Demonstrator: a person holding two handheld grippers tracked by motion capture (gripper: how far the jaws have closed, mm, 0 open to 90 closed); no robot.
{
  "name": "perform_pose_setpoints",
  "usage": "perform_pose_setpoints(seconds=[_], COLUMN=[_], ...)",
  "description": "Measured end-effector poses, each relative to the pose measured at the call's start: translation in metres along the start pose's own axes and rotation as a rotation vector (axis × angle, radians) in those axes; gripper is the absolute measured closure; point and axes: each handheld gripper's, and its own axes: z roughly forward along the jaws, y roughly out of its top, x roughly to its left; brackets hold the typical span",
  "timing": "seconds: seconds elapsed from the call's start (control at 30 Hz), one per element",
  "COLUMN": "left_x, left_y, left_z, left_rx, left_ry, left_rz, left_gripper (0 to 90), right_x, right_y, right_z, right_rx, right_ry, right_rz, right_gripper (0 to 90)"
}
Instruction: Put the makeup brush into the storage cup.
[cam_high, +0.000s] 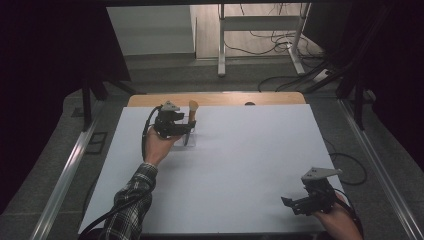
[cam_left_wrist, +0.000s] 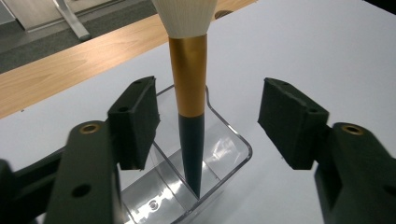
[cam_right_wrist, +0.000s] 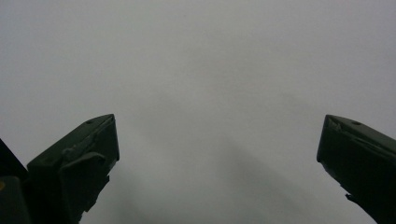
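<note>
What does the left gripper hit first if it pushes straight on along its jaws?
Probably the makeup brush standing in the clear organizer. It sits dead centre between the open left gripper pads, untouched. The organizer's rim lies just below; depth is unclear.

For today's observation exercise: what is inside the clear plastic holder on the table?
A makeup brush stands inside the clear holder, its dark pointed handle tip down in one compartment, bristles up. The left gripper's jaws partly cover the holder's near compartments.

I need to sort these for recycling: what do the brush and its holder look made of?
Brush: gold ferrule with a satin metallic sheen, likely metal; dark matt handle tip, plastic or painted wood. Holder: clear glossy plastic, probably acrylic, see-through with bright reflections.
</note>
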Motion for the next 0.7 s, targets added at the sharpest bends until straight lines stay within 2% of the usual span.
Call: perform_pose_setpoints(seconds=[0.2, 0.53, 0.7], left_x=[0.0007, -0.0033, -0.0046], left_y=[-0.0007, 0.0000, -0.0010], left_z=[-0.0013, -0.0036, -0.0053], left_rx=[0.004, 0.022, 0.029], left_ry=[-0.020, -0.036, -0.058], left_rz=[-0.008, -0.004, -0.004], left_gripper=[32.0, 18.0, 11.7], right_x=[0.0000, 0.0000, -0.0001], right_y=[0.0000, 0.0000, 0.0000], right_z=[0.0000, 0.0000, 0.0000], right_rx=[0.000, 0.001, 0.000], right_ry=[0.000, 0.000, -0.001], right_rz=[0.000, 0.000, 0.001], right_gripper=[0.0, 0.0, 0.0])
